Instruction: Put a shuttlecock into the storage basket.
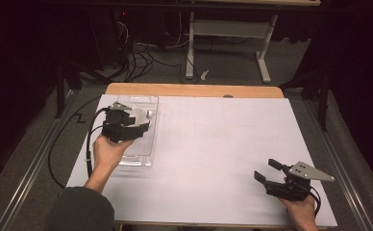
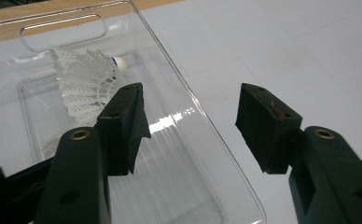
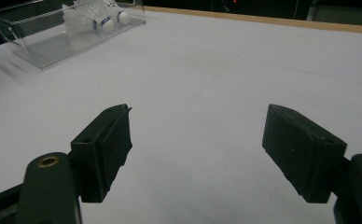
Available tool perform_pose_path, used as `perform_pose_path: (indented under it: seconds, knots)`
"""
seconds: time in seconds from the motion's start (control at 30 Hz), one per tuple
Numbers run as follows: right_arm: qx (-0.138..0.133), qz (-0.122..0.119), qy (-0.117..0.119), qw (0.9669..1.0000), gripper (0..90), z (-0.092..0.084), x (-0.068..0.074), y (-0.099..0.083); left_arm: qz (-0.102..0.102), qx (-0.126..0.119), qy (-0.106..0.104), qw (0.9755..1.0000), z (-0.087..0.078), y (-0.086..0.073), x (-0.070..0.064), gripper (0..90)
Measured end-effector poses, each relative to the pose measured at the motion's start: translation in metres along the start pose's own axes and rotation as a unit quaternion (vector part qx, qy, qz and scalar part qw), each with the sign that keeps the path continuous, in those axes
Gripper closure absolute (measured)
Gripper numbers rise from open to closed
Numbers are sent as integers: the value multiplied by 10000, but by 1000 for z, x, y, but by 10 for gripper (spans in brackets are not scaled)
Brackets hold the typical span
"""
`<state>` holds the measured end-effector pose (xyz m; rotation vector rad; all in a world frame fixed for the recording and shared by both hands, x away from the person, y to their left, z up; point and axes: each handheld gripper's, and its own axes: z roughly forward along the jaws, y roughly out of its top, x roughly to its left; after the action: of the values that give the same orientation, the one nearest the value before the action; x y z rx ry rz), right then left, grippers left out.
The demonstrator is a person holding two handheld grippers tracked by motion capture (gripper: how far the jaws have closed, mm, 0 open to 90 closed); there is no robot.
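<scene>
Held low at the table's left side, the left gripper hangs over a clear plastic tray with its jaws apart and nothing between them. White shuttlecocks lie at the tray's far end. Well apart, near the right corner, the right gripper rests with jaws wide apart above the white table.

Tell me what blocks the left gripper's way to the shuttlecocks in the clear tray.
Nothing visible does. The left gripper hangs open above the clear tray, whose top is open. The shuttlecocks lie at the tray's far end, just beyond the jaws, with no lid or other thing between.
</scene>
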<state>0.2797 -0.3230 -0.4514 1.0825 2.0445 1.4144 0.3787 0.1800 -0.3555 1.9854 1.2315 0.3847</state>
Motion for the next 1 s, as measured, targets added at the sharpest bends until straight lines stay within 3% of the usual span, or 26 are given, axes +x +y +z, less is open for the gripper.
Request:
perform_pose_path:
  seconds: [1.0]
  knots:
    - [-2,1,2,10000,240,0,0,0,23,-154,-100,9998,-9,-9,-7,421]
